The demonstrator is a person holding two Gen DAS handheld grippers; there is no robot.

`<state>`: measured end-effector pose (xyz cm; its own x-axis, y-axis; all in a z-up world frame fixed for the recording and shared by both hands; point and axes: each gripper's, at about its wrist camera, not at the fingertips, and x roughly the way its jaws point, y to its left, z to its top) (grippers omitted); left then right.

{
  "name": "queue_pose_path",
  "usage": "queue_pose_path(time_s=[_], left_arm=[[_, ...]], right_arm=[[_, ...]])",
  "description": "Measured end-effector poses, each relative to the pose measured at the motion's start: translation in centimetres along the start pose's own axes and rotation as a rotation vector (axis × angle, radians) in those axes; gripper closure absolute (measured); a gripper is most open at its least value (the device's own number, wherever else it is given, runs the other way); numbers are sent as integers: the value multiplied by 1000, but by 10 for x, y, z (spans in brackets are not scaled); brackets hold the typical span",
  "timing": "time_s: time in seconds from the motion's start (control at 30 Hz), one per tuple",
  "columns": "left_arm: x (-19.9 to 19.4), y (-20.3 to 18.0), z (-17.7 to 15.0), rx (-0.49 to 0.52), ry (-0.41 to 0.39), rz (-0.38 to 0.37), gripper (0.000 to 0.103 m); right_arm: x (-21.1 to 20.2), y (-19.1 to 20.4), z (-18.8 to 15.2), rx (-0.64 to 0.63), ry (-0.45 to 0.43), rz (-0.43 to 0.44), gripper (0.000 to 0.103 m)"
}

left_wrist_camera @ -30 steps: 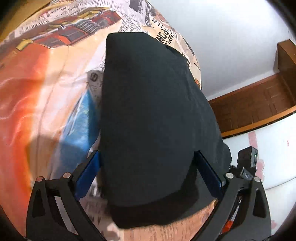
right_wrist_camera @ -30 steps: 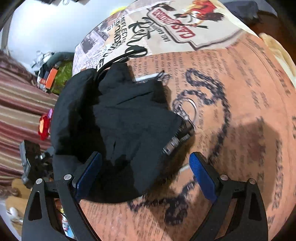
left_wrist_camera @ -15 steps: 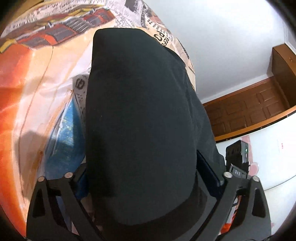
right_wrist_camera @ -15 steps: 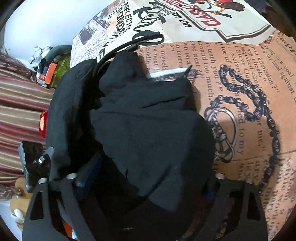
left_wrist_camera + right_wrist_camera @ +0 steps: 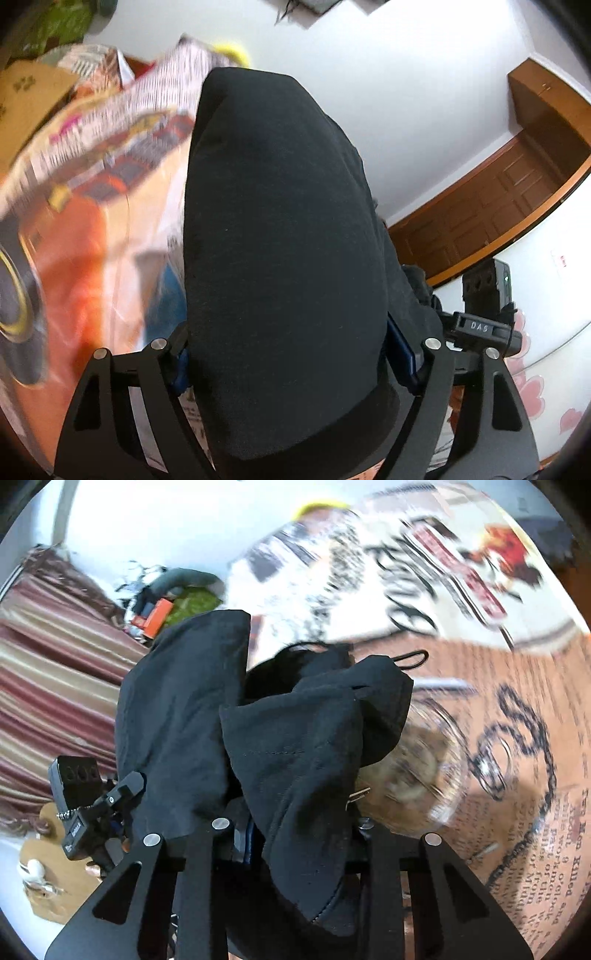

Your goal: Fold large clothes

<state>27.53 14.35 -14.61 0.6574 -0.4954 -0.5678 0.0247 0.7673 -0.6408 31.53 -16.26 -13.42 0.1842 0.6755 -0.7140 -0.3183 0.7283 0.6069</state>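
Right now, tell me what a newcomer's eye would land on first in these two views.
A bulky black garment fills the middle of the left view, clamped in the left tool. In the right view the same cloth hangs bunched from the right tool. Behind both lies a loud printed cover of newsprint and chains, blurred with motion.

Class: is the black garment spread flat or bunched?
Bunched: the black fabric garment hangs in folds from the shut right gripper, lifted off the printed cloth.

Left tool (image 5: 288, 360), right tool (image 5: 299, 834): black slotted frames, silver screws, blue pads.
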Motion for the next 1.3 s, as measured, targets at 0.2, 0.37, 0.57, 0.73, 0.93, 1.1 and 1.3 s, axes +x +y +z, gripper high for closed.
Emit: queue_pose_path(time_s=[0.2, 0.37, 0.57, 0.73, 0.93, 1.1, 1.3], left_arm=[[-42, -20, 55, 95, -111, 20, 23], [-56, -7, 107, 122, -183, 3, 24], [-22, 50, 167, 102, -175, 1, 24], [12, 119, 190, 48, -179, 69, 24], [51, 205, 186, -5, -44, 353, 23], [56, 241, 169, -40, -35, 358, 19], [39, 221, 158, -44, -25, 416, 17]], right_arm=[[6, 46, 31, -46, -73, 29, 77], [21, 76, 68, -65, -145, 69, 78], [50, 96, 102, -113, -217, 82, 81], [134, 78, 124, -74, -120, 61, 81], [244, 62, 122, -66, 17, -38, 80], [276, 41, 107, -29, 40, -38, 80], [239, 55, 89, -143, 42, -143, 64]])
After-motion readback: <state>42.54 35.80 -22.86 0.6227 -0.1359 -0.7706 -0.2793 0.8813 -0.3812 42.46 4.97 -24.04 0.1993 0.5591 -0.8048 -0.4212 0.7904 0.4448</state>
